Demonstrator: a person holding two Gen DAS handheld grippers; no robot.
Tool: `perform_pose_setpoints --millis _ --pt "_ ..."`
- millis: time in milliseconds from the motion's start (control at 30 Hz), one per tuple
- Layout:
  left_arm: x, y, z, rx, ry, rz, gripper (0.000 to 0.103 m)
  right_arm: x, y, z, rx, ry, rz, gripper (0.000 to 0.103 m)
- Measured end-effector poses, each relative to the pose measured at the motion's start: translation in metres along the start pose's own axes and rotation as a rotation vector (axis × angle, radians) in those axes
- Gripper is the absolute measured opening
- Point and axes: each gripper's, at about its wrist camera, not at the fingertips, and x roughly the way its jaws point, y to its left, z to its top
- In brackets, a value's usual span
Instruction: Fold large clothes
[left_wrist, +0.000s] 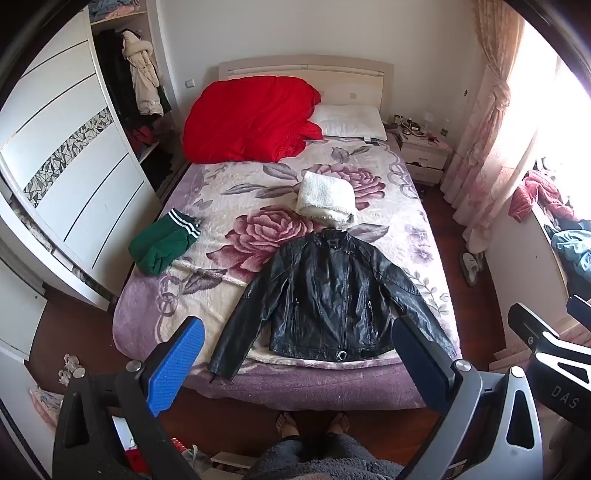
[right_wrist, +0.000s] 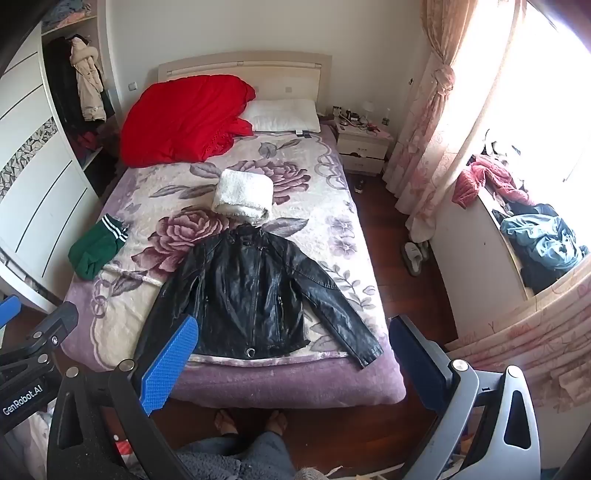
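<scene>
- Standing at the foot edge of one double bed (left_wrist: 155, 310) under a floral purple-and-cream plush blanket; nothing gripped, so apparently at the very start of a fold.
- Heaped at the head-left corner: one red quilt (left_wrist: 247, 118), beside one white pillow (left_wrist: 349, 122).
- Spread flat, front up, by the foot edge, nearer the right side: one black shiny leather jacket (left_wrist: 328, 295), both sleeves angled outward, hem touching the edge.
- Sitting mid-bed, just past the collar: one folded cream fleecy garment (left_wrist: 325, 201).
- Lying near the left edge: one bunched green garment with white-striped cuffs (left_wrist: 162, 242).
- Hovering above the foot edge, well apart from the jacket: left gripper (left_wrist: 299, 365) and right gripper (right_wrist: 293, 363), jaws of both spread wide, empty.
- Probably next: lowering to a sleeve cuff each, pinching, folding inward across the chest.
</scene>
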Motion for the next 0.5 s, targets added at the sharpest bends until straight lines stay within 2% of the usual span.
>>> perform_pose_setpoints --millis 500 --pt "-0.0029 -0.0011 0.0019 -0.004 -0.018 -0.005 0.103 -0.0056 0.0016 -0.0010 -0.001 -0.010 -0.002 0.103"
